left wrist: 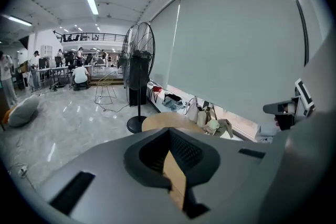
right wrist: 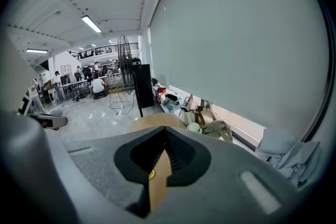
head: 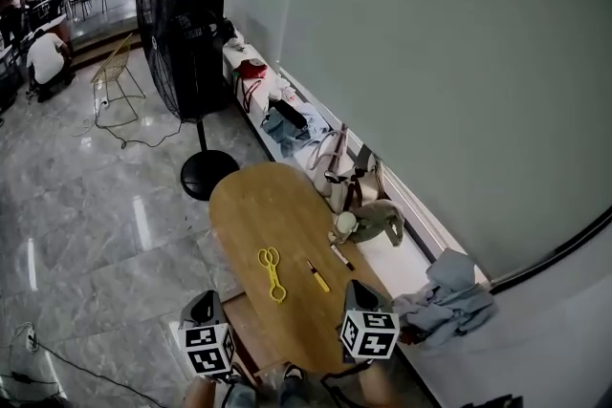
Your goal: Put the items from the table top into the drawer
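Left gripper (head: 204,304) and right gripper (head: 360,291) are both hovering clenched and empty at frame bottom, yellow scissor-like tool (head: 273,273) lying mid-tabletop (head: 263,201).

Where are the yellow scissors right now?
In the head view, the yellow scissors lie on the wooden table near its close end, just left of the yellow-handled tool.

open-plan hall: desks (left wrist: 50,70), mezzanine railing (left wrist: 94,36)
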`<control>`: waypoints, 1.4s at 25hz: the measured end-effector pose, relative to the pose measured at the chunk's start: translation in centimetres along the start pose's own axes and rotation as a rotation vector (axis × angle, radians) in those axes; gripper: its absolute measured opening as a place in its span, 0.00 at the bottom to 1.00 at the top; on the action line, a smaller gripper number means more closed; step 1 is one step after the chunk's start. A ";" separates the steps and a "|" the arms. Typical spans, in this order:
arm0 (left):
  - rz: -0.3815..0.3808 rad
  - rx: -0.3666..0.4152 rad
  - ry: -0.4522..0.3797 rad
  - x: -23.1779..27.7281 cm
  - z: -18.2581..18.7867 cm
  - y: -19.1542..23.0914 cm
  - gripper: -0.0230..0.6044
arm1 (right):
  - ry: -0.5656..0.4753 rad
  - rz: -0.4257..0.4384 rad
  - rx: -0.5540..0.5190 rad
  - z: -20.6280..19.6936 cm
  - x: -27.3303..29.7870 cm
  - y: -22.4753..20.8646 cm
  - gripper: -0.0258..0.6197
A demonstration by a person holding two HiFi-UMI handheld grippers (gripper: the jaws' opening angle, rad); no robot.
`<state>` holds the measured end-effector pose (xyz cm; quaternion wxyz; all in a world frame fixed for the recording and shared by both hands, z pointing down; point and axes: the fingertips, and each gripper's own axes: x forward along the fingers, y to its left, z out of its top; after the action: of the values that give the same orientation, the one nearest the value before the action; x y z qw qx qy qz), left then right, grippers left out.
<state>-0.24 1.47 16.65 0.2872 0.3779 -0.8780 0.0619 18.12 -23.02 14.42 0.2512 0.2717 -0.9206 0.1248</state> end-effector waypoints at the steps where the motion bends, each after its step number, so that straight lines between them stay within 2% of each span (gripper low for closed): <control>1: -0.001 -0.001 0.011 0.3 -0.4 -0.1 0.03 | 0.008 -0.004 0.005 -0.4 0.2 -0.2 0.05; 11: -0.105 0.021 0.064 5.0 -3.8 -2.2 0.03 | 0.052 -0.073 0.044 -5.4 3.3 -3.3 0.05; 17: -0.179 0.028 0.088 9.1 -6.9 -4.3 0.03 | 0.095 -0.115 0.074 -11.2 6.1 -5.3 0.05; 20: -0.204 0.031 0.103 11.5 -10.1 -5.1 0.03 | 0.114 -0.128 0.081 -14.6 7.7 -6.0 0.05; 24: -0.229 0.054 0.116 14.8 -13.9 -6.1 0.03 | 0.135 -0.146 0.095 -18.5 9.6 -7.1 0.05; 28: -0.235 0.038 0.116 17.2 -16.9 -6.3 0.03 | 0.167 -0.154 0.104 -22.0 10.9 -7.9 0.05; 35: -0.216 0.027 0.153 19.3 -20.5 -6.3 0.03 | 0.192 -0.169 0.116 -24.9 12.2 -9.5 0.05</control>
<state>2.93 -8.45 43.60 0.3532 0.4682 -0.8068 0.0713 24.40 -27.05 42.75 0.3319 0.3490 -0.8574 0.1817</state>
